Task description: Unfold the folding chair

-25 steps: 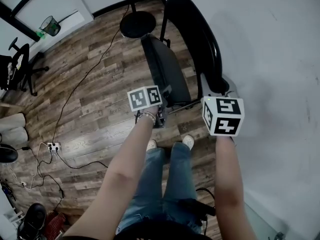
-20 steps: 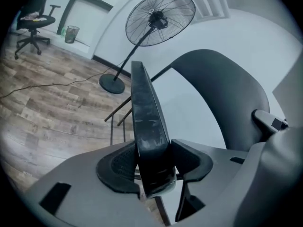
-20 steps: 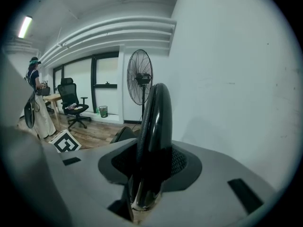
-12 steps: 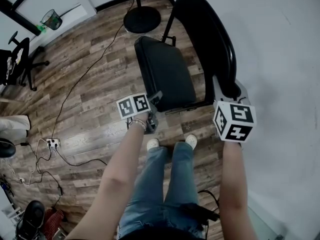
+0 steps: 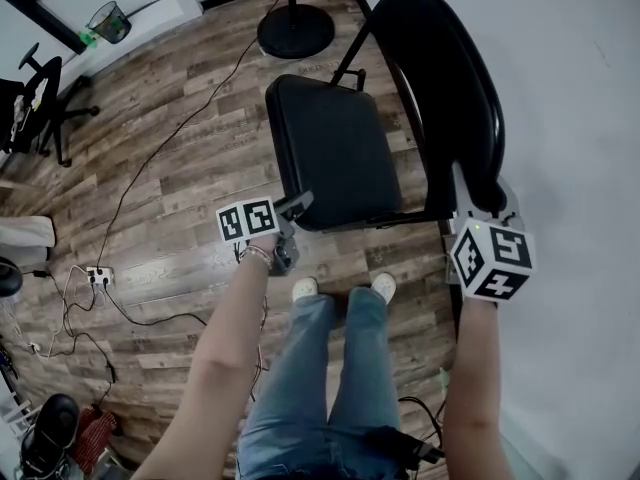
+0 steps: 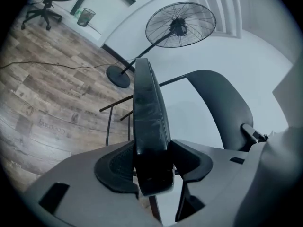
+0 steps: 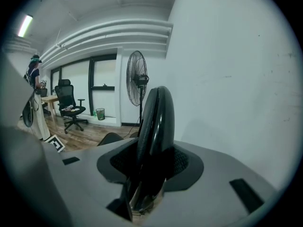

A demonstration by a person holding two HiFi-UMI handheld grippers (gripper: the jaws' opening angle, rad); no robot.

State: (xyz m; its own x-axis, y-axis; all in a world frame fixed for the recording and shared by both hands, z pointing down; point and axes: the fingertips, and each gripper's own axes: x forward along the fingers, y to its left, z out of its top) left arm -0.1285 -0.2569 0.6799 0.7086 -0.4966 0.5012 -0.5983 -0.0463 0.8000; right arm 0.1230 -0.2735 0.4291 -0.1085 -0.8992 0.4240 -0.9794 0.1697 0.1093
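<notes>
The black folding chair stands by the wall with its padded seat (image 5: 330, 148) lying almost flat and its curved backrest (image 5: 450, 98) on the right. My left gripper (image 5: 285, 213) is shut on the seat's near corner. In the left gripper view the seat's edge (image 6: 149, 126) runs upright between the pads of the left gripper (image 6: 152, 169), and the backrest (image 6: 222, 108) shows behind. My right gripper (image 5: 480, 203) is shut on the backrest's near rim. That rim (image 7: 156, 122) fills the gap in the right gripper (image 7: 149, 174).
A standing fan's round base (image 5: 296, 33) sits just behind the chair. Cables (image 5: 150, 168) and a power strip (image 5: 98, 276) lie on the wood floor at left. An office chair (image 5: 35, 108) and waste bin (image 5: 112, 20) stand far left. The white wall (image 5: 580, 118) is close on the right.
The seat has swung down from a steep tilt to nearly flat. My left gripper has moved left and down with it. The right gripper has sunk a little with the backrest.
</notes>
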